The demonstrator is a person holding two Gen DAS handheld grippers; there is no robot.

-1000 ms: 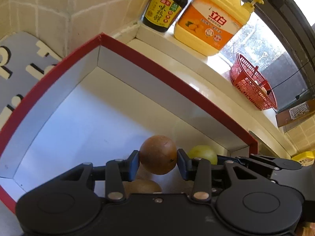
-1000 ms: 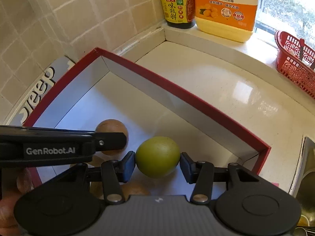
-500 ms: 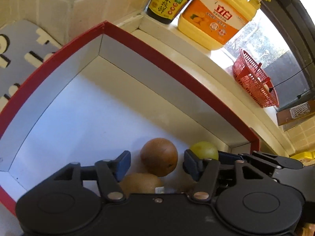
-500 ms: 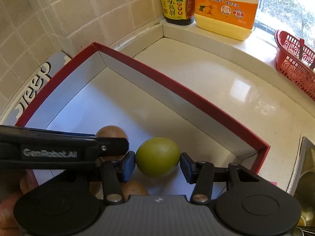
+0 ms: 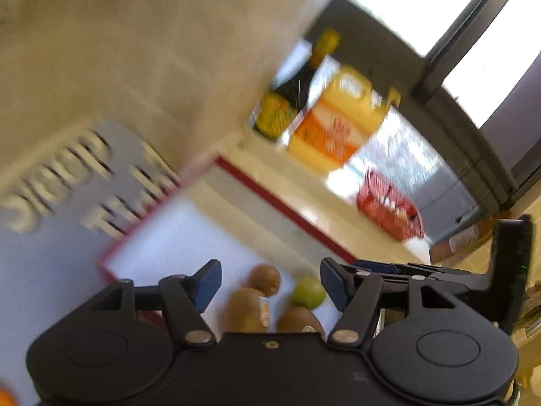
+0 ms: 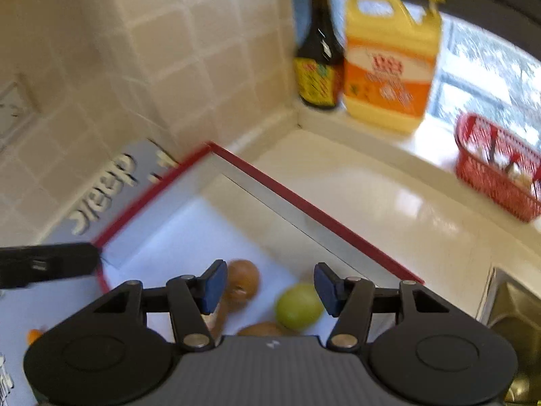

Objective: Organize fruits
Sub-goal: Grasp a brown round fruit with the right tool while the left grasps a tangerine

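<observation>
Red-rimmed white cardboard box [image 6: 314, 213] on glossy cream counter [image 6: 389, 203]: round green fruit [image 6: 297, 306] and brown kiwis [image 6: 241, 280] clustered at its 6 o'clock corner; floor toward 11 o'clock bare. Left gripper [image 5: 270, 282] and right gripper [image 6: 267, 286]: fingers opening, nothing between them, above the fruit.

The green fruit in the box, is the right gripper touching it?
Apart. In the right wrist view the right gripper is opening, and the green fruit lies below, clear of both pads.
</observation>
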